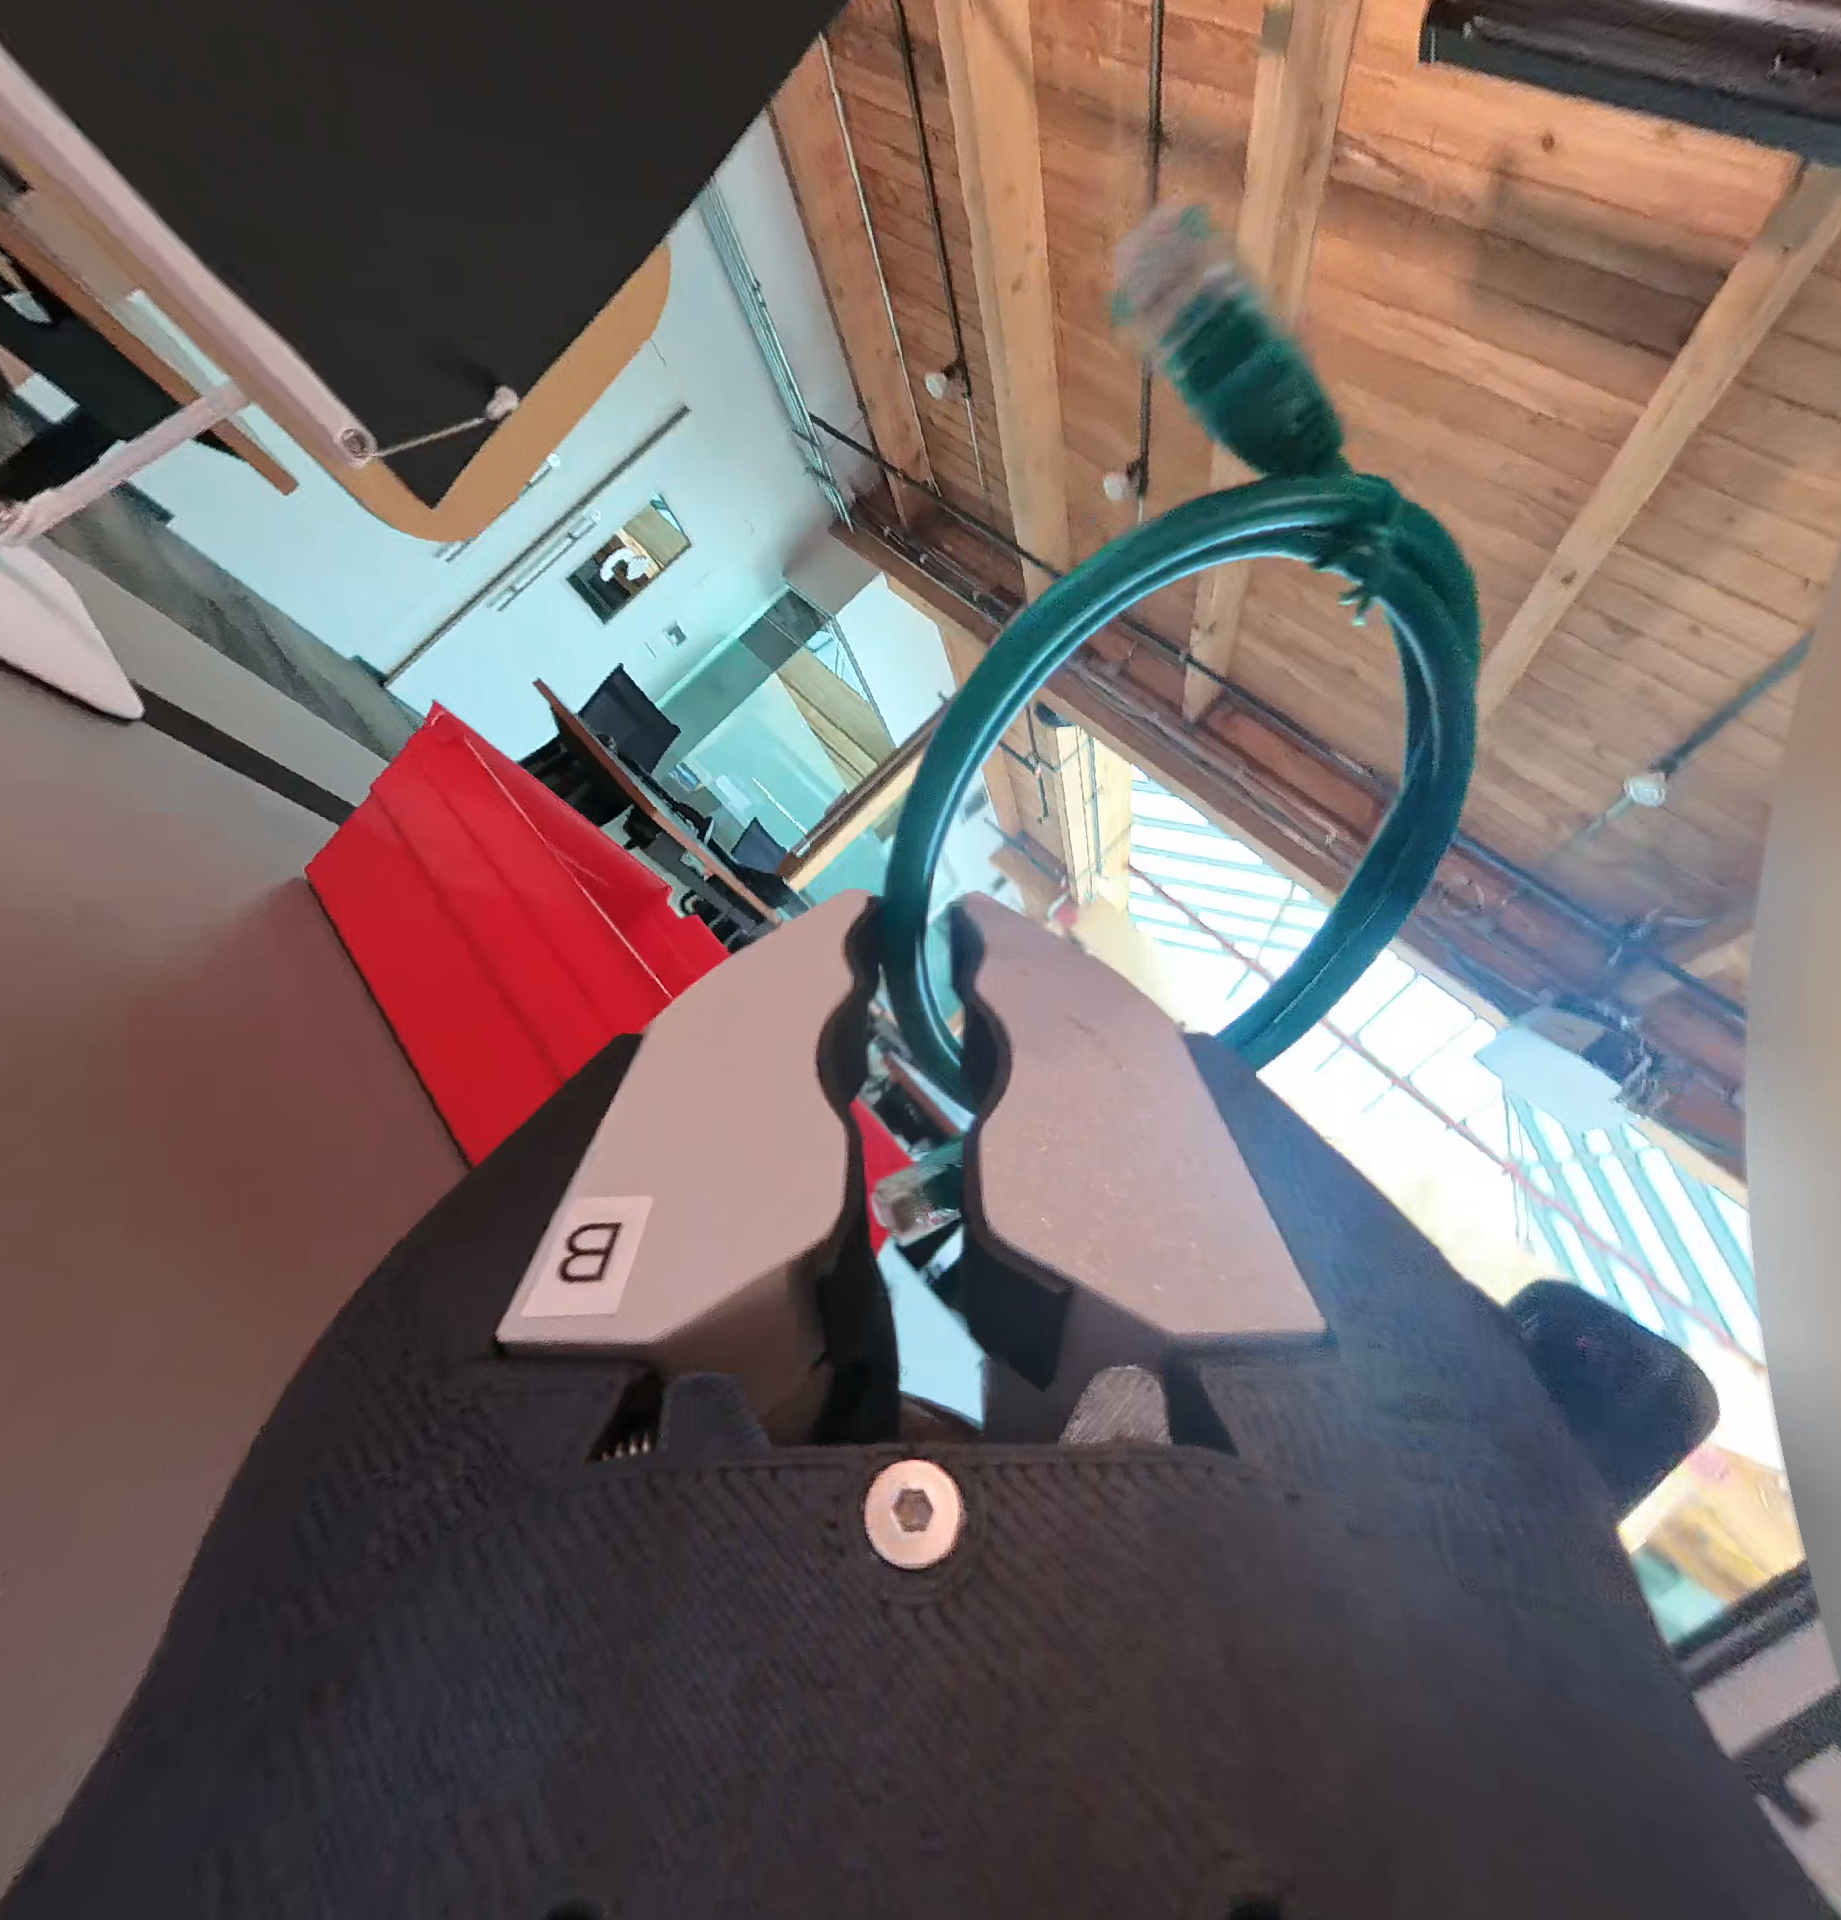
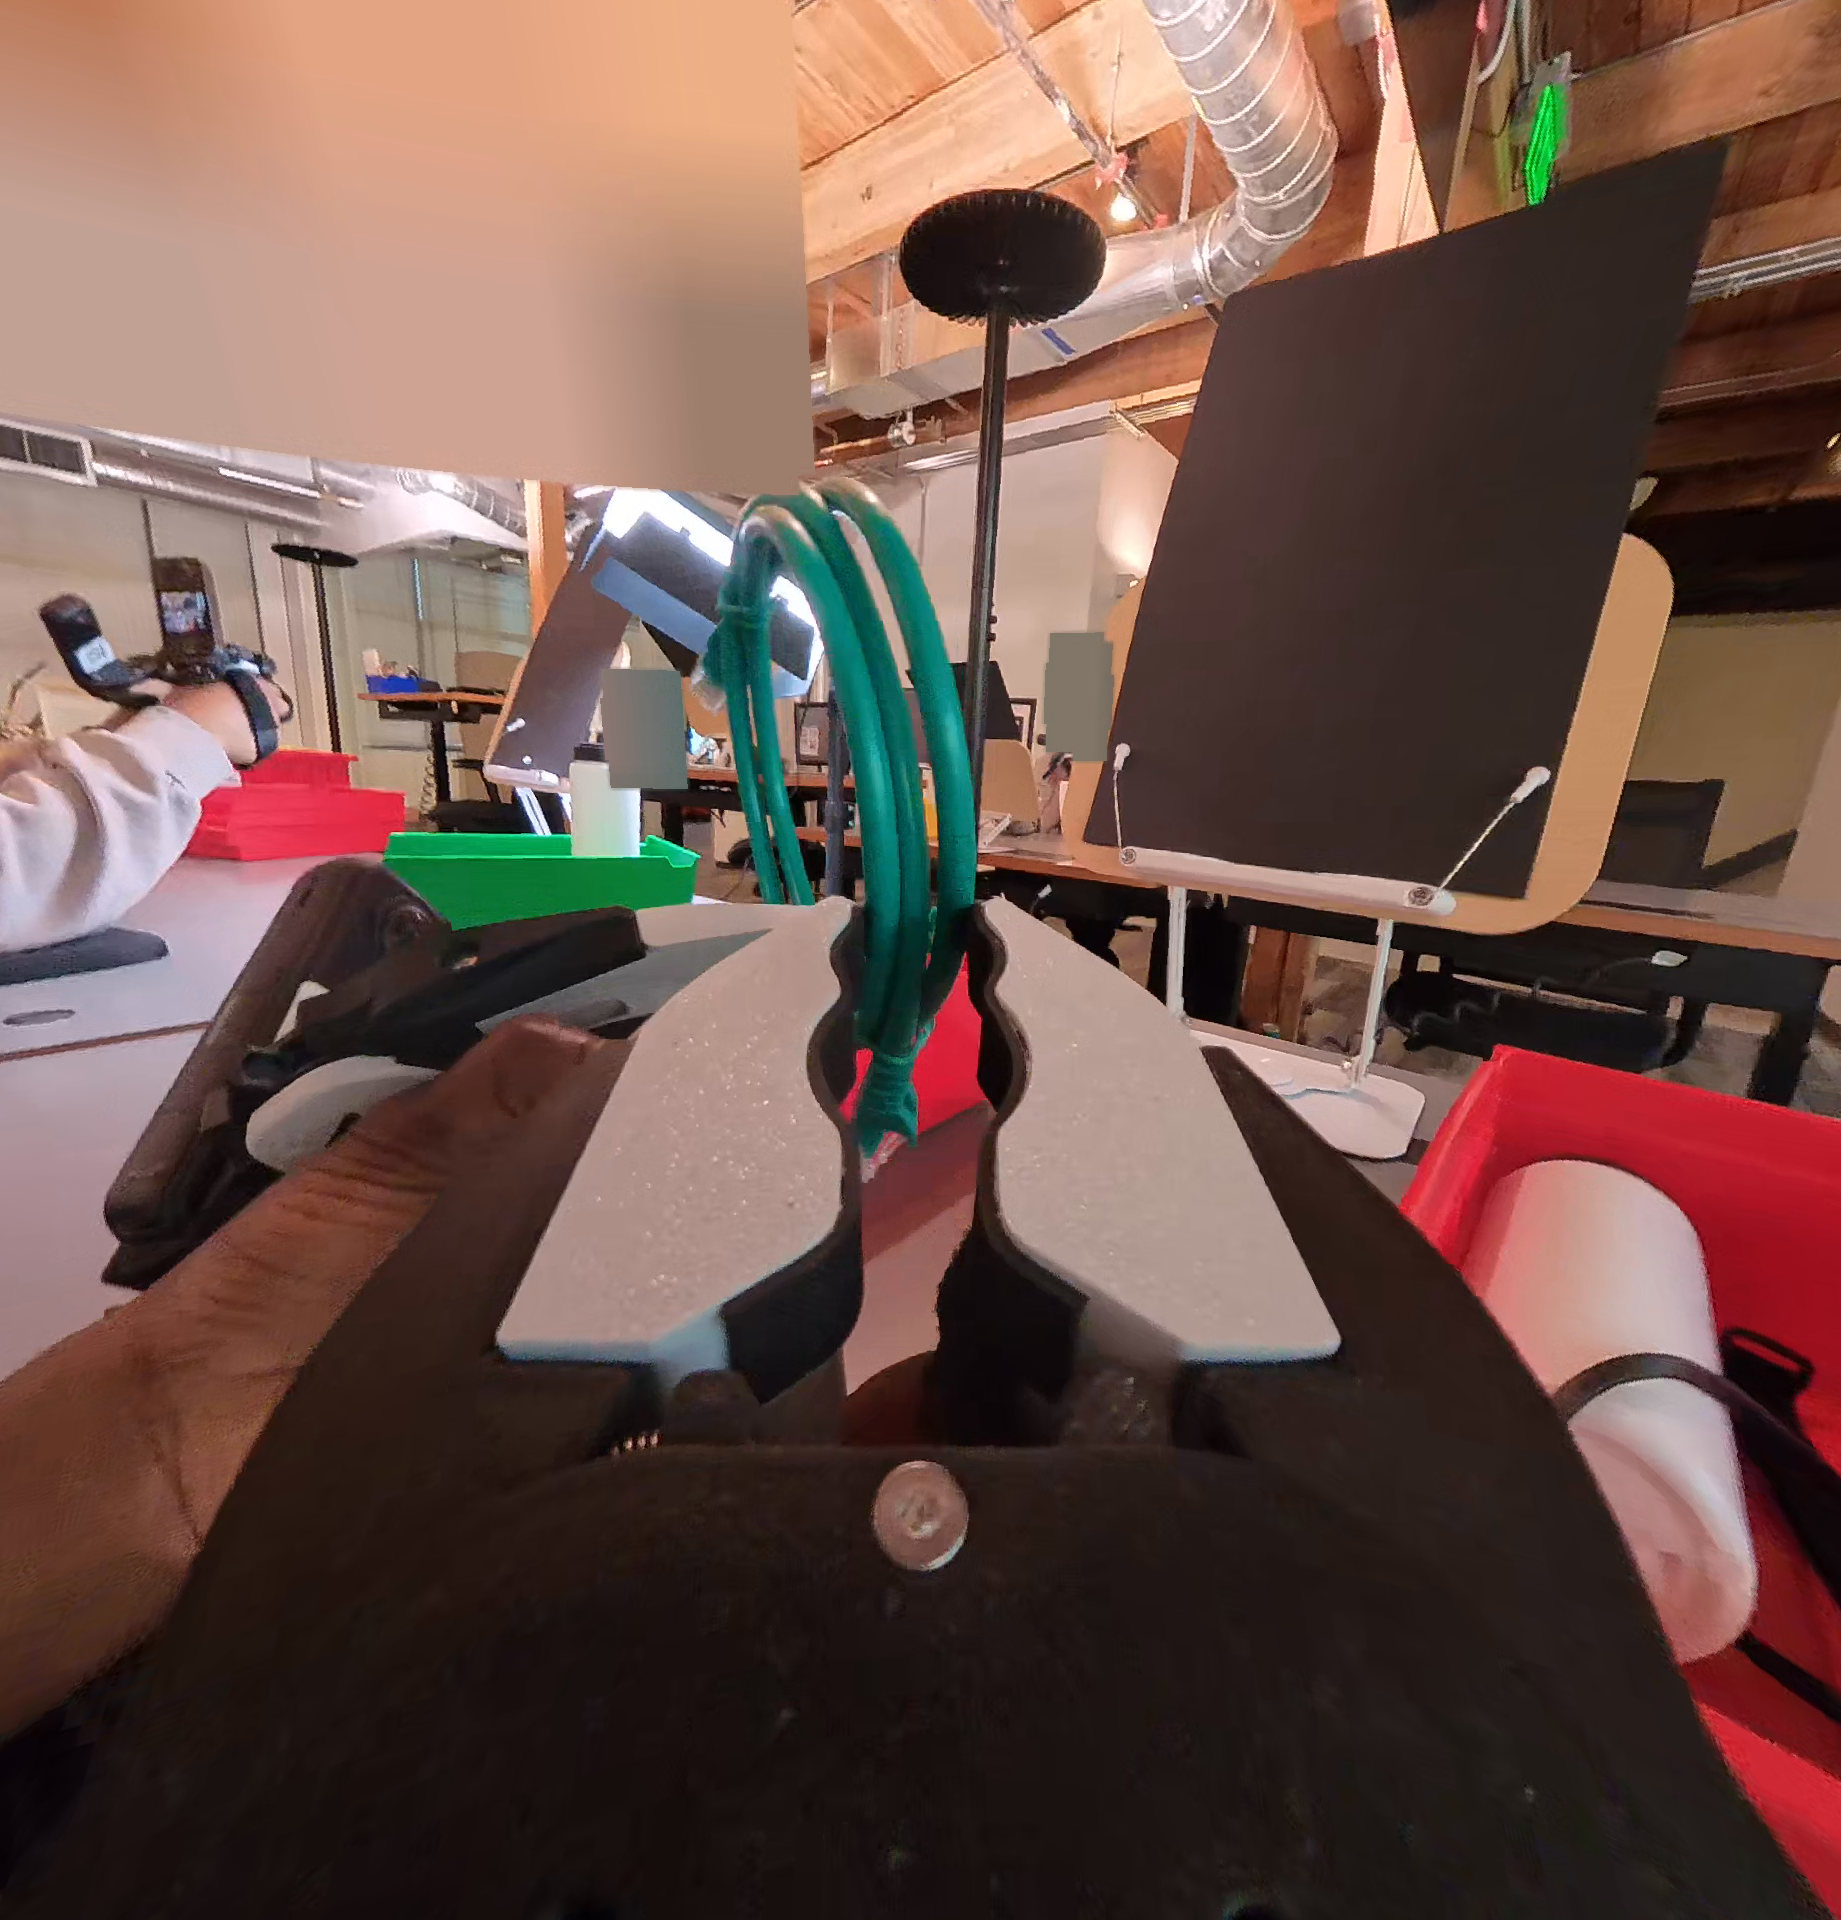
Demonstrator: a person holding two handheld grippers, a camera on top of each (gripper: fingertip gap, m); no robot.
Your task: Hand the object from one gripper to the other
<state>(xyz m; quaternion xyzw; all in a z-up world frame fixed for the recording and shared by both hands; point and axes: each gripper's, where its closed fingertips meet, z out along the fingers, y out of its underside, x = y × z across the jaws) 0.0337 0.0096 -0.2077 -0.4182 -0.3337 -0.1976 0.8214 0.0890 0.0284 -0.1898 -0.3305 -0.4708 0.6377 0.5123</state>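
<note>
both grippers on the cable [image 1: 1186, 727], mid hand-over

my left gripper [image 1: 916, 935] and right gripper [image 2: 911, 935] were each nearly closed on the coiled loop, held upright above the worktop [image 2: 85, 1039], so i judged neither could let it drop.

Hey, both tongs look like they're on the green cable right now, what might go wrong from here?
1. Left tongs and right tongs both seem clamped on the green cable; pulling apart before one opens could strain it.
2. Each grips only near its tips, so the coil may slip.
3. The loose connector looks motion-blurred; it may swing and snag.
</note>
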